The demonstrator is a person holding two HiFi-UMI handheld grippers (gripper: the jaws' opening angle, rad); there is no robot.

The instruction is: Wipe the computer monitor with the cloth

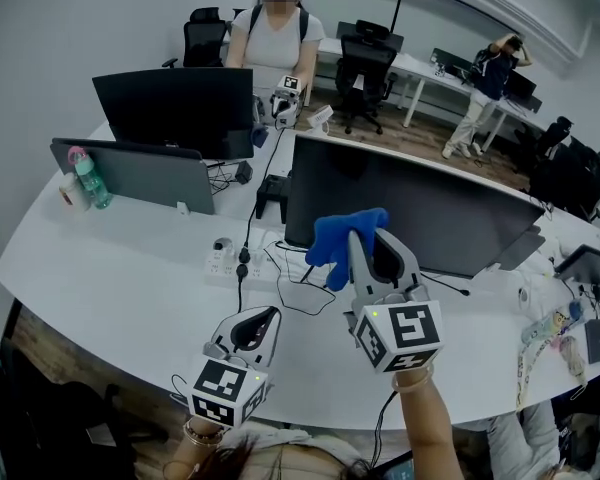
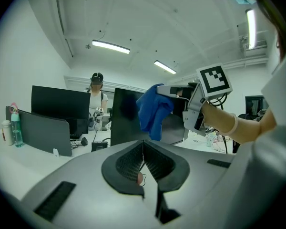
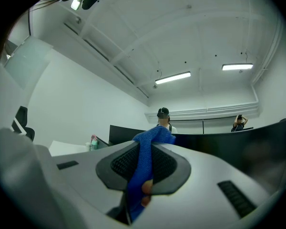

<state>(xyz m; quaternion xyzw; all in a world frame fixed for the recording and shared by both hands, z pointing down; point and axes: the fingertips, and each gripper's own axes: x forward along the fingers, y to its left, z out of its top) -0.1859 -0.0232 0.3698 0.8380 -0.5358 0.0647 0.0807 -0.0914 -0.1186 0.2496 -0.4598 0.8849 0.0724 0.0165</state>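
Nearest the person, the left tool (image 1: 263, 320) hangs low over the front edge of the white worktop (image 1: 130, 268), its jaws pressed together with nothing between them. Just beyond and higher, the right tool (image 1: 365, 246) is clamped on the blue cloth (image 1: 345, 236). The cloth is pinched in a narrow fold, with most of it bunched above the jaws and drooping to the left. It is held up before the near left part of the dark monitor (image 1: 430, 218); whether it touches the glass cannot be told.

The main risk, as I judge it, is that so little fabric covers the jaw tips that the hard tips meet the screen in place of the cloth. A firm push could also rock the monitor on its stand or drag the loose cables (image 1: 302, 290) lying below it.

The screen is switched off, black and faintly reflective, wide and gently curved. No smears can be made out on it.
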